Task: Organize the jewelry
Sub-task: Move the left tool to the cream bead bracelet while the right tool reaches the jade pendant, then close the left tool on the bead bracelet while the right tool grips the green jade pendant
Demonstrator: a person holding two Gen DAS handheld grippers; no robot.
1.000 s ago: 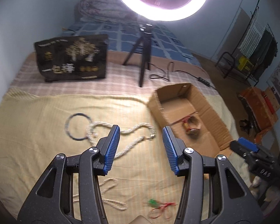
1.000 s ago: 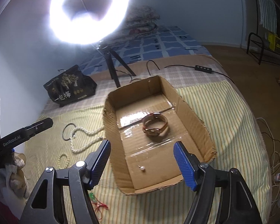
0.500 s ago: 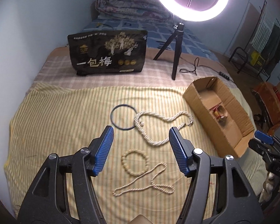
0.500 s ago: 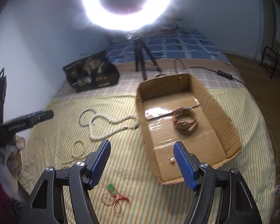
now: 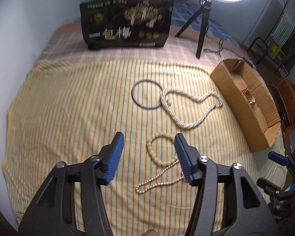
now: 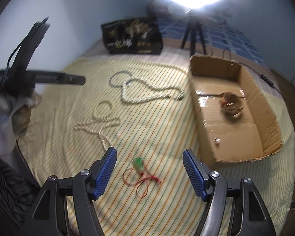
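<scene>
I am between pickups, choosing what goes next into the cardboard box (image 6: 234,106), which sits on the bed (image 5: 68,108) at my right and already holds a brown bracelet (image 6: 231,104) and a small pearl-like bead (image 6: 217,140). My left tongs (image 5: 149,140) hang over the yellow striped sheet with jaws closing, but nothing is pinched: the cream bead bracelet (image 5: 160,150) lies in the gap below them, untouched, with a thin pearl strand (image 5: 159,181) just beside it. Farther off lie a thick twisted rope necklace (image 5: 190,108) and a dark thin bangle (image 5: 146,94), the two touching. My right tongs (image 6: 149,157) are released and carrying nothing, poised above a red cord with a green charm (image 6: 140,172).

Next, I judge, each pair must drop onto its piece, straddle beads or cord, and clench without snagging the sheet.

The black bag (image 5: 125,23) at the back carries large characters "一包梅"; its smaller print is too fine to read. The far tongs body bears lettering too blurred to make out.
</scene>
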